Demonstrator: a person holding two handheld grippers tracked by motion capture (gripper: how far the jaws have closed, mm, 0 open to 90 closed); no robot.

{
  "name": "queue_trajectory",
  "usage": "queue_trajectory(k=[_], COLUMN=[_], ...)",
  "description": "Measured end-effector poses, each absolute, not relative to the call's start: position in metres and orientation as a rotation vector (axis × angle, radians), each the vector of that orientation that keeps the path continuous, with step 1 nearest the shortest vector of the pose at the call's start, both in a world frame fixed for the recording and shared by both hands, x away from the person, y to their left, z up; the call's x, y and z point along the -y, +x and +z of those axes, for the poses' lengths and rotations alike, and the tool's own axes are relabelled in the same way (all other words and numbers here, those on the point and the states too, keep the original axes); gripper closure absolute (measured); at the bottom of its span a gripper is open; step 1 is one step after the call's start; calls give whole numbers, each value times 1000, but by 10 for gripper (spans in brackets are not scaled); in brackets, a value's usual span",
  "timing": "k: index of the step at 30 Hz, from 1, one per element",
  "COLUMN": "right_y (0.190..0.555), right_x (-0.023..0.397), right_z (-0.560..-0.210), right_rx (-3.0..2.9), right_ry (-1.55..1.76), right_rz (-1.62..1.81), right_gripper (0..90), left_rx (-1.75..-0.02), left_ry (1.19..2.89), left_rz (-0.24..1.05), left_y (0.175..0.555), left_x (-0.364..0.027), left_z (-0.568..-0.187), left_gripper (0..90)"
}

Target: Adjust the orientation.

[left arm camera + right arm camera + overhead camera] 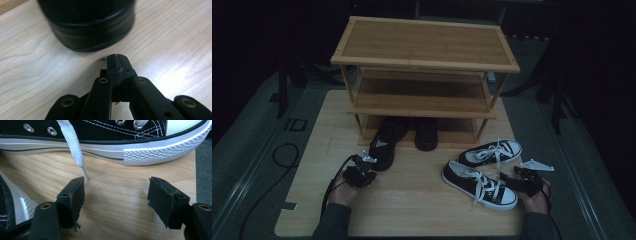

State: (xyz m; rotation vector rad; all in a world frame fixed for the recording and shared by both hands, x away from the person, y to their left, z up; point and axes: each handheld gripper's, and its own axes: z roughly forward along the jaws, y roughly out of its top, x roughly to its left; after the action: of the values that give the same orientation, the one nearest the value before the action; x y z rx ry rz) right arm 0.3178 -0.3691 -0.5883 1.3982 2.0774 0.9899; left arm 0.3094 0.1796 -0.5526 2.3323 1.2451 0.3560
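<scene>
Starting at the left, the left claw (362, 161) sits low over the worktop (412, 200) with its jaws pressed together on nothing; in the left gripper view the tips (117, 65) meet just short of the rounded heel of a black shoe (384, 142). That shoe lies half out of the shelf rack (424, 62), its toe under the bottom tier, with a second dark shoe (426, 134) tucked beside it, so closed jaws probably suit nudging the heel inward rather than lifting it. Open board lies behind the left hand, and the rack's front left leg stands near the shoe's side. Further right, two black-and-white sneakers (479, 184) lie loose on the worktop, the nearer one angled toward the front edge. The right claw (116, 200) rests spread and empty beside that sneaker's toe, a white lace end (85, 175) hanging just by one jaw. The worktop's right edge is close behind it.
</scene>
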Motion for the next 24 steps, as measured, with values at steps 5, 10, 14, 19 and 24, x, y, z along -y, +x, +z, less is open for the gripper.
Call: queue_trajectory(k=[5,10,14,19,24], right_y=[318,318,318,318,318], right_x=[369,369,369,369,369], right_z=[-588,-588,-588,-588,-588], right_rx=[-2077,-2077,-2077,-2077,-2077], right_ry=[1399,1398,1398,1397,1398], right_rz=[990,990,990,989,989], right_gripper=[296,296,297,296,296], left_rx=[-1285,-1292,-1297,-1320,-1333], left_ry=[2305,2291,2293,2286,2280], left_rz=[379,376,383,399,407], left_y=[317,324,328,340,348], left_x=[-184,-182,-179,-180,-178], left_z=[-554,-553,-553,-552,-551], left_gripper=[900,900,900,900,900])
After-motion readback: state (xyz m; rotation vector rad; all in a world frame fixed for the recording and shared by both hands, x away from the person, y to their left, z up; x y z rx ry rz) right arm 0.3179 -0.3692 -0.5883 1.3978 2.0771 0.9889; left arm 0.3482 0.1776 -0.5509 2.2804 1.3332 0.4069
